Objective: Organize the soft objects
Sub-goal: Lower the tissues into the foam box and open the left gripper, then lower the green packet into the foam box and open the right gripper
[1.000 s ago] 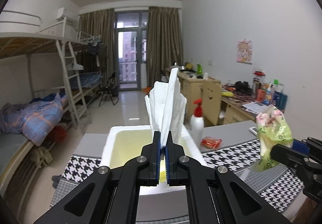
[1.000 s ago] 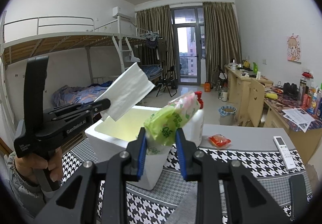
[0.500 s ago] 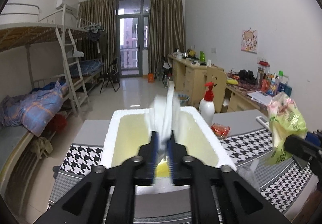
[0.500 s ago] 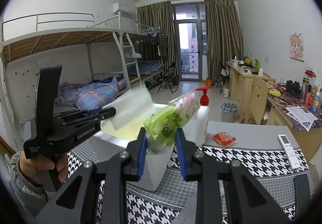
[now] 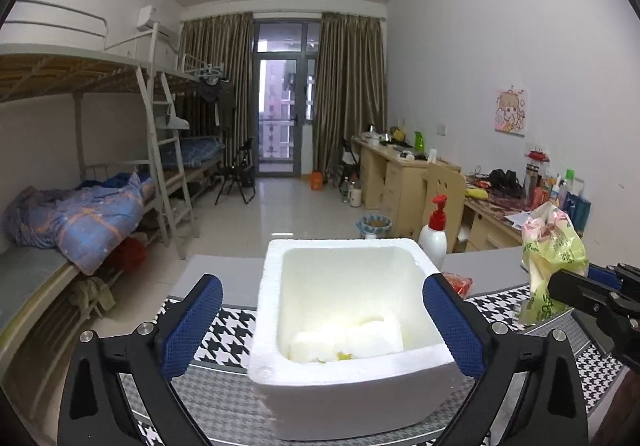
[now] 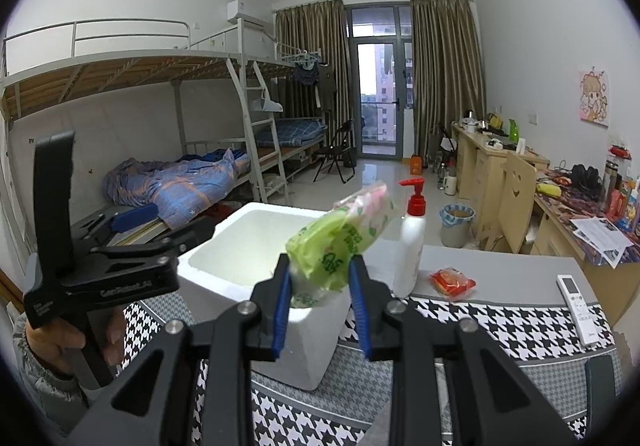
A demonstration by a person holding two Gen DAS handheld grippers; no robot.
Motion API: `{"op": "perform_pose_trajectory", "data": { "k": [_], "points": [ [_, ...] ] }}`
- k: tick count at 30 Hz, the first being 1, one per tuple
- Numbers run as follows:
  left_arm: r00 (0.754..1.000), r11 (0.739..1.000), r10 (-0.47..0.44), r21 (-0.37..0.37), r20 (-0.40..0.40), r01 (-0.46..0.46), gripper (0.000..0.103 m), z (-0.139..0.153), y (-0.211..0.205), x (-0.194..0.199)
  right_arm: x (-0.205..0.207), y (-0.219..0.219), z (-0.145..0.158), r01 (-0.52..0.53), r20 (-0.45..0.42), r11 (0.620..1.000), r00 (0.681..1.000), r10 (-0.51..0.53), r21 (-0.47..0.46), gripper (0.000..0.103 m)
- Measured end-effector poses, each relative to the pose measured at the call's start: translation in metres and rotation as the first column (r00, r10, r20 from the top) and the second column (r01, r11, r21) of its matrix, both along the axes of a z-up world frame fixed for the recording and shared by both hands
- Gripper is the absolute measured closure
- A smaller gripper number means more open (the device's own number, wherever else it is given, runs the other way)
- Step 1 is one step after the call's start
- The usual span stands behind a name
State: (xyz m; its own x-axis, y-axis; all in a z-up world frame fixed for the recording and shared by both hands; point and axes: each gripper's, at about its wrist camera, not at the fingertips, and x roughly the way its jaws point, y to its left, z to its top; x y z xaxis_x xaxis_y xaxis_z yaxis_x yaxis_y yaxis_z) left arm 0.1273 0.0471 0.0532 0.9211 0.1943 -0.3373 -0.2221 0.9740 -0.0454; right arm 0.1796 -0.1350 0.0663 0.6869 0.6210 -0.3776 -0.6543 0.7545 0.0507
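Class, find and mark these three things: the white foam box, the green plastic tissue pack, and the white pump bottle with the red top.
White foam box (image 5: 400, 246): left wrist view, far rim.
Green plastic tissue pack (image 6: 340, 242): right wrist view, middle of wrapper.
White pump bottle with red top (image 6: 412, 242): right wrist view, white body.

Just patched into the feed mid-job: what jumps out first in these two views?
The big white foam box sits dead centre on the houndstooth-patterned table, with white folded tissue stacks lying on its floor. The left gripper hangs over the box's near rim, its jaws opening with nothing held between them. To the box's right, the right gripper is shut on a green-and-pink plastic tissue pack, raised beside a white pump bottle with a red top.
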Motion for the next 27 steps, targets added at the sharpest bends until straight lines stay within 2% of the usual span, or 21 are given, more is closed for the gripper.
{"op": "perform_pose_trajectory", "data": {
  "k": [9, 27],
  "points": [
    [1.000, 0.999, 0.026, 0.032, 0.006, -0.026, 0.001, -0.001, 0.002, -0.009, 0.006, 0.016, 0.006, -0.038, 0.007, 0.999, 0.999, 0.038, 0.005, 0.071],
    [0.999, 0.999, 0.045, 0.023, 0.019, -0.045, 0.001, -0.002, 0.013, -0.024, 0.017, 0.043, 0.004, -0.088, -0.053, 0.996, 0.995, 0.088, 0.001, 0.071]
  ]
}}
